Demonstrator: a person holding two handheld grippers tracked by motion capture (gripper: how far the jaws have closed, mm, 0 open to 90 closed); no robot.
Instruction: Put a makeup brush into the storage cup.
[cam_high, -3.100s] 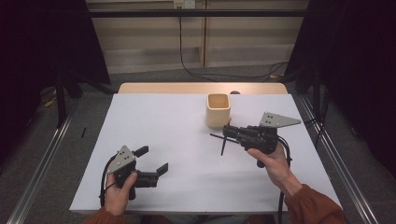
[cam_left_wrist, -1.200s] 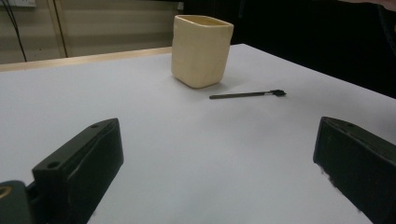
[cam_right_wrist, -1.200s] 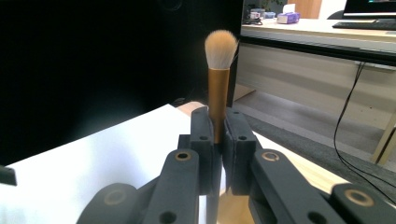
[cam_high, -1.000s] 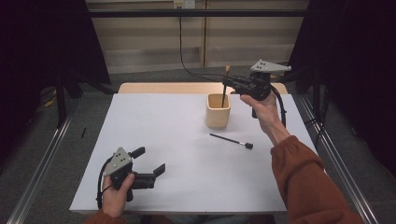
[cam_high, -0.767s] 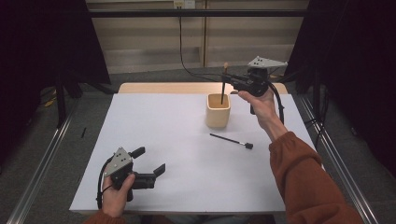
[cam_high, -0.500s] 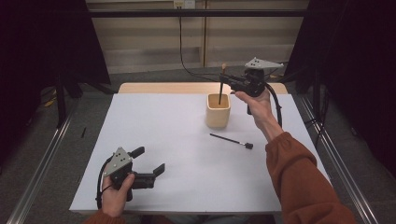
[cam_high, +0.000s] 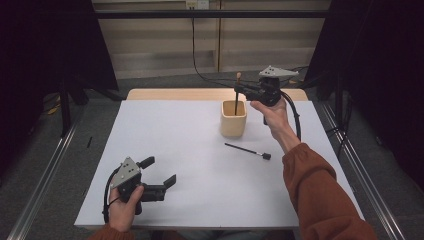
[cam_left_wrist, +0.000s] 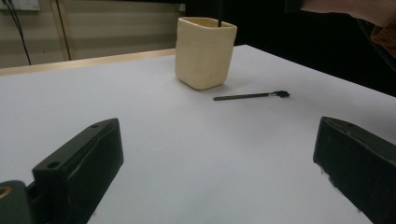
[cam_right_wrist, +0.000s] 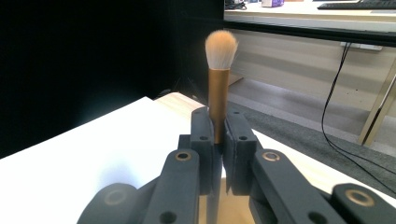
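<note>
- Your right gripper (cam_high: 240, 90) sits directly over the cup (cam_high: 233, 119), clamped on an upright brush (cam_high: 237, 95) whose handle dips into the cup's mouth.
- A second brush (cam_high: 246, 150) lies flat on the table (cam_high: 200, 200) just in front of the cup.
- Between your left gripper (cam_high: 162, 172), jaws wide, and that brush, the table lies bare.

We see a matt white table sheet (cam_high: 190, 150), smooth like paper or laminate, with a pale wood edge (cam_high: 175, 94) behind it. The cream cup (cam_left_wrist: 204, 52) looks matt and faintly grainy, perhaps ceramic. The brush (cam_right_wrist: 218, 74) has soft fluffy bristles and a satin copper metal ferrule. Both gripper jaws look like matt black plastic.
</note>
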